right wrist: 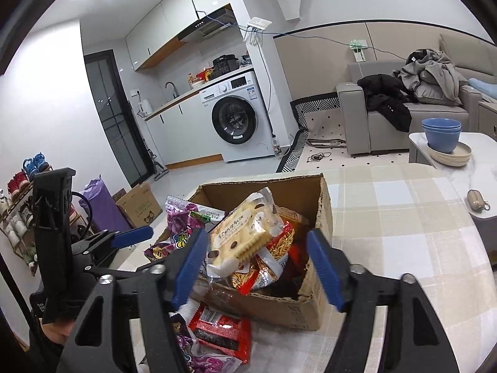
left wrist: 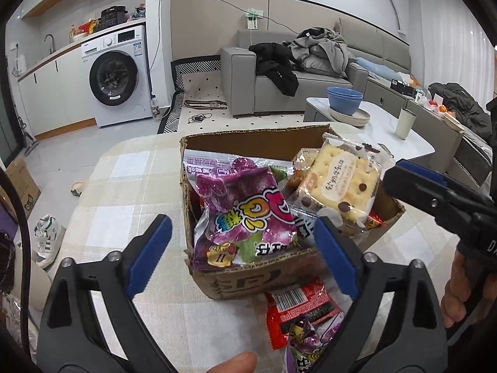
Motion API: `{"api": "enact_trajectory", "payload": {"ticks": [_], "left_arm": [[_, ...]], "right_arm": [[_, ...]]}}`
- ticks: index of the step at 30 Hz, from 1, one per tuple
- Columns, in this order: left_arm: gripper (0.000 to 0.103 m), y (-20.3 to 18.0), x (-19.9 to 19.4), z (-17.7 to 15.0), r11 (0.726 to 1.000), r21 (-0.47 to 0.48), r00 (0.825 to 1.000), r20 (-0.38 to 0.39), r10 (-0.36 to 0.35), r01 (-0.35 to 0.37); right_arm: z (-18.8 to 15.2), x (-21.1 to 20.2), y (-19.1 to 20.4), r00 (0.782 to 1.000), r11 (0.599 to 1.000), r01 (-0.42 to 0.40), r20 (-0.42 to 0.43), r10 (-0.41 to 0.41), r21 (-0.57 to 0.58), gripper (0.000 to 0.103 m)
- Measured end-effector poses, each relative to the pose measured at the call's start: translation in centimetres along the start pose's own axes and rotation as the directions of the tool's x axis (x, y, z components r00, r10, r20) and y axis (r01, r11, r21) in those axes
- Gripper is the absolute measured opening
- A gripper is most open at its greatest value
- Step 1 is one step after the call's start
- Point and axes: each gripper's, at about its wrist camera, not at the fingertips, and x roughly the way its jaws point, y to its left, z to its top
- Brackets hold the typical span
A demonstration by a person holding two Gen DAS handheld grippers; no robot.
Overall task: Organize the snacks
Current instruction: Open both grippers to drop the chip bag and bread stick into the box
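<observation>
Blue-padded fingers of the left gripper [left wrist: 242, 248] frame the near edge of a cardboard box [left wrist: 264, 276] on a checked tablecloth [left wrist: 124, 186], its jaws spread wide with nothing between them. The right gripper [right wrist: 257, 267] is likewise wide open and empty, poised over the near side of the box. Much of the sorting looks done: a purple snack bag [left wrist: 245, 214] lies on top of the pile inside, beside a clear-wrapped pack of square crackers [left wrist: 338, 183], and the right wrist view shows a red-and-gold noodle-snack packet [right wrist: 273, 258] wedged beneath the crackers. The box appears heaped almost past its rim. Still outside, just in front of the box on the cloth, lie a red packet with a barcode [left wrist: 298, 307] and a second purple bag [left wrist: 310, 348], the two overlapping. Judging by this, those two are what is left to gather; whether more snacks wait out of frame cannot be told. Fitting them in may call for pressing or rearranging the heap.
</observation>
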Motion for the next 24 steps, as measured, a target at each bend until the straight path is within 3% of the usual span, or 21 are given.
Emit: {"api": "enact_trajectory", "payload": {"ticks": [1,8,24], "left_arm": [[0.102,-0.1,-0.1,-0.1,1.0,0.002,1.0,0.002,0.003,-0.003],[0.102,-0.8,-1.6,-1.1,1.0,0.002,1.0,0.017,-0.025,0.025],[0.102,0.5,-6.3,-6.0,0.999,-0.015,0.999,-0.001,-0.033,0.033]], "right_arm": [[-0.1,-0.2,-0.1,1.0,1.0,-0.002,0.002,0.002,0.003,0.08],[-0.7,-1.4,-0.3,1.0,1.0,0.001,-0.006,-0.001,0.01,0.102],[-3.2,-2.6,0.3,0.997,1.0,0.0,-0.084,-0.001,-0.017,0.102]]}}
